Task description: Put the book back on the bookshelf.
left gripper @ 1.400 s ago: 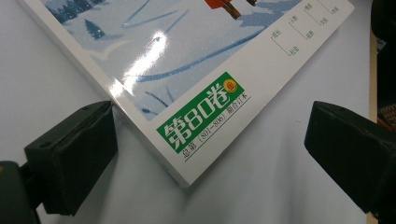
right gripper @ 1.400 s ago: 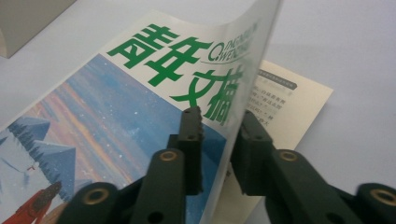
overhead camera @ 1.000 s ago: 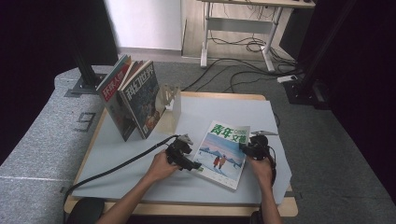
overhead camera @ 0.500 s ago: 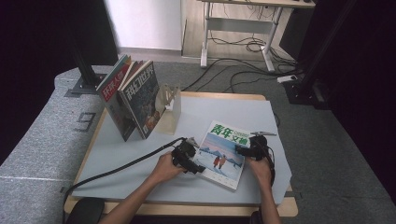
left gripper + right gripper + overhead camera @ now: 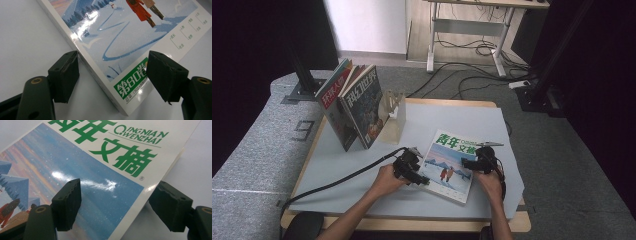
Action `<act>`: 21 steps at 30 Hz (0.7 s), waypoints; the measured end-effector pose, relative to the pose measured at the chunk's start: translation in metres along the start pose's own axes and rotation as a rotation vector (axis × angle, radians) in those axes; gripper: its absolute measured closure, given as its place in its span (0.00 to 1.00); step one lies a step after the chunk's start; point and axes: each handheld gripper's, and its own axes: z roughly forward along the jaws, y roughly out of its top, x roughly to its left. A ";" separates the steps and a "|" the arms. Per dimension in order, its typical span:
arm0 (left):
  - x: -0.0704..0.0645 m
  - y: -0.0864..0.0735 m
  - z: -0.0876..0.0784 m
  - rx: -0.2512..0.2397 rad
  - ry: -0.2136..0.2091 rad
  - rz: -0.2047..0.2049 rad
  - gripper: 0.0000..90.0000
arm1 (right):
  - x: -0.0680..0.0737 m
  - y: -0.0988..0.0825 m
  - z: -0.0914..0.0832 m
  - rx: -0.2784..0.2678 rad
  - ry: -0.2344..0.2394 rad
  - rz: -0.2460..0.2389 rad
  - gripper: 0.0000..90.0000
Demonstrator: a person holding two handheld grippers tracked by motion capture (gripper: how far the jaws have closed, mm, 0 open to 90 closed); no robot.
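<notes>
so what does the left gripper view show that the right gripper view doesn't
Left gripper view: the magazine's bottom corner and thick spine edge, a snow scene with two walking figures, and a green label with white characters. The left gripper is open, one jaw off the spine, one over the cover.

Right gripper view: the green title with "QINGNIAN WENZHAI", blue sky artwork, and the page edge. The right gripper is open, straddling that edge.

Both: the same glossy magazine lying flat on the pale table, with open black fingers at an edge.
</notes>
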 end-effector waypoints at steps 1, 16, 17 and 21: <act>-0.001 -0.001 0.000 0.001 0.002 0.000 0.30 | 0.002 0.000 0.000 0.002 0.006 -0.012 0.30; 0.006 -0.005 0.001 -0.051 -0.012 0.006 0.25 | -0.002 -0.007 0.001 -0.016 0.009 0.009 0.12; 0.008 -0.004 0.002 -0.054 -0.009 0.004 0.25 | -0.003 -0.008 0.001 -0.016 0.014 0.011 0.14; 0.007 0.000 0.005 -0.058 -0.005 0.000 0.23 | -0.004 -0.010 0.001 -0.004 0.032 0.041 0.12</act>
